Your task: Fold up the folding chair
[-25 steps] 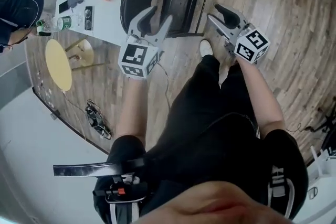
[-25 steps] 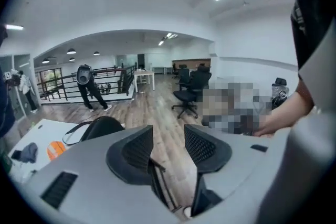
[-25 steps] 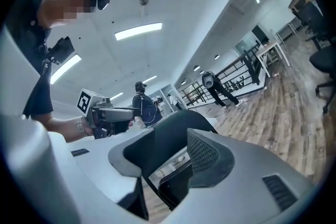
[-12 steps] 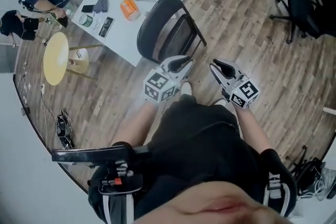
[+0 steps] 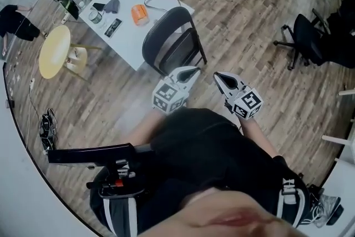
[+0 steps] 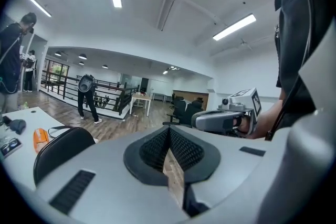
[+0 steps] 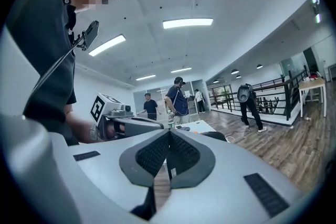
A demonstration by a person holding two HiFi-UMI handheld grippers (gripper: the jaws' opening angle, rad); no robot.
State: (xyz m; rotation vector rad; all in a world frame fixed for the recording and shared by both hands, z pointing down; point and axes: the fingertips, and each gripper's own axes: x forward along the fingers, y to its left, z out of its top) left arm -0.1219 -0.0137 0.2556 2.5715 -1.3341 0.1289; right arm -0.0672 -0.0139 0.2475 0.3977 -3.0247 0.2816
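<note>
While folding chair (image 5: 172, 41) stands at the worktop (image 5: 126, 40) edge, floor (image 5: 249, 25) lies open rightward | left gripper (image 5: 191, 70), right gripper (image 5: 220, 77): near level, side by side, jaws just closed, empty.

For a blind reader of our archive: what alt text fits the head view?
Seen from above, a person holds the grey left gripper and right gripper, jaws just closed on nothing, short of a black folding chair standing beside a white rectangular table on wood flooring.

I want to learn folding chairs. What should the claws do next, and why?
Probably just lower them and stop: the chair looks folded flat already beside the table, and the left claw and right claw have just closed empty, clear of it.
</note>
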